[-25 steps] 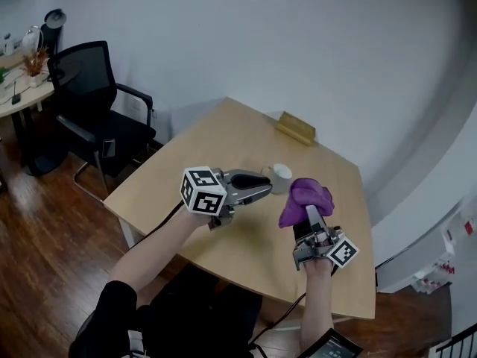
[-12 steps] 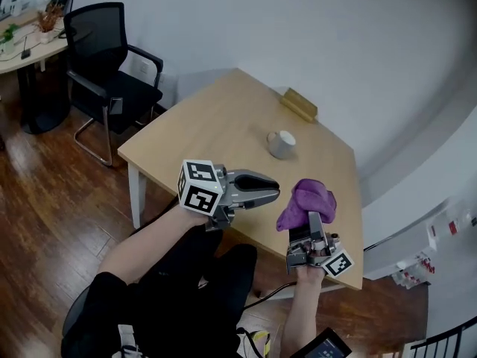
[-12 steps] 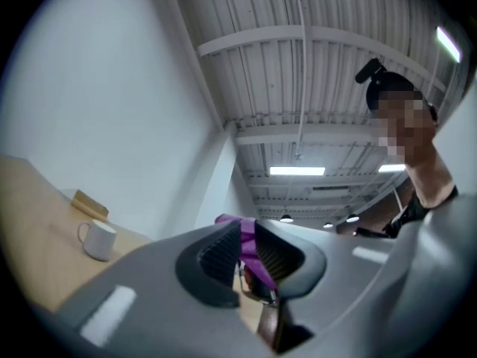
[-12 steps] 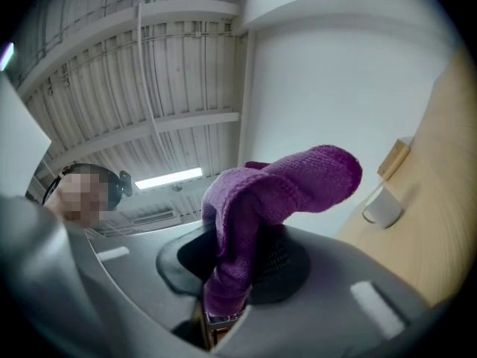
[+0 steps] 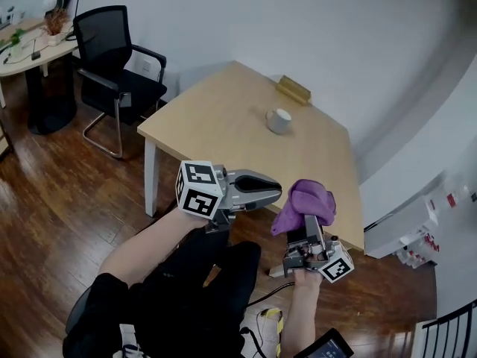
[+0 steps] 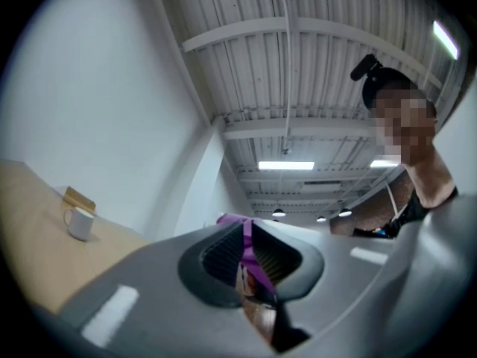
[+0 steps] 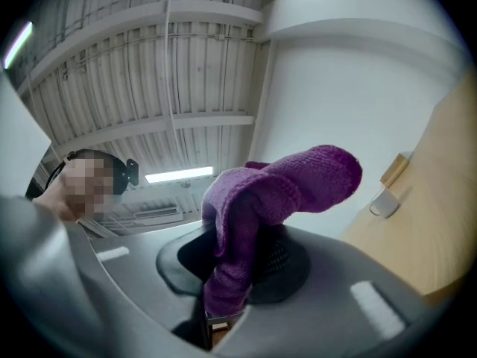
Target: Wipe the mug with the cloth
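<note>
A white mug [image 5: 279, 120] stands on the wooden table [image 5: 223, 125], towards its far side, and shows small in the left gripper view [image 6: 79, 223] and the right gripper view [image 7: 384, 202]. My right gripper [image 5: 309, 222] is shut on a purple knitted cloth [image 5: 304, 203], which bulges up over its jaws [image 7: 283, 189]. My left gripper [image 5: 274, 190] points towards the cloth; its jaws have just been closing and stand together with nothing between them [image 6: 248, 263]. Both grippers hang over the floor, off the table's near edge and well short of the mug.
A small wooden block [image 5: 293, 89] lies behind the mug at the table's far edge. A black office chair [image 5: 115, 73] stands to the left beside a round table [image 5: 22, 36]. White furniture [image 5: 395, 233] stands at the right. The floor is dark wood.
Both grippers have drawn back from over the table to past its near edge, so the mug lies farther off. The left jaws have closed. The cloth stays in the right gripper.
</note>
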Demonstrator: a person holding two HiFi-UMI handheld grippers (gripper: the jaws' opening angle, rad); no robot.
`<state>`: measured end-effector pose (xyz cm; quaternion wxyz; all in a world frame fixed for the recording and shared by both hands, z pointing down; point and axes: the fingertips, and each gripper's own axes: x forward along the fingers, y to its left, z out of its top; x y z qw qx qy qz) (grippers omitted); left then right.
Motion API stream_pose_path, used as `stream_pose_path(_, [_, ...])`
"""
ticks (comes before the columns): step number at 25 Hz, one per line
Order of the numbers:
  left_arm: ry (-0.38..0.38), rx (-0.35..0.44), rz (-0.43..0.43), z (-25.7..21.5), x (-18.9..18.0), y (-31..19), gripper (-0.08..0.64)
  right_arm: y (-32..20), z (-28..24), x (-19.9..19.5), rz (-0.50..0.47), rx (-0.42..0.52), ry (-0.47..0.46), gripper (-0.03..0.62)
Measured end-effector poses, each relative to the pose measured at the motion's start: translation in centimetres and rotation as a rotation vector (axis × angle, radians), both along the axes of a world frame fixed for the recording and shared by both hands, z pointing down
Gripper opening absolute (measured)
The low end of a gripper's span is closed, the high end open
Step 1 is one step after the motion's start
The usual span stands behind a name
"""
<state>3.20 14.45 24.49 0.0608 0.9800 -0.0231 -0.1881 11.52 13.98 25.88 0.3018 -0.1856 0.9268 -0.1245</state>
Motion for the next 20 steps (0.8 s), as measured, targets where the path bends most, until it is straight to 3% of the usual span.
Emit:
stream_pose_path(10, [-0.063,0.063,0.01,-0.1,0.1,11.8,0.035,11.1,-0.3,-0.3,0.037,0.017,-0.003,0.078])
stream_pose_path(14, [-0.068,0.077,-0.011,-0.2,-1.6,14.9,0.035,15.1,-1.5,-3.0,-0.014,0.022,-0.043,0.078])
stream_pose_path(20, [-0.072,0.08,-0.044,0.1,-4.2,18.1,0.028,19.4,-2.1,-5.2,-0.016,0.094,-0.024,0.078])
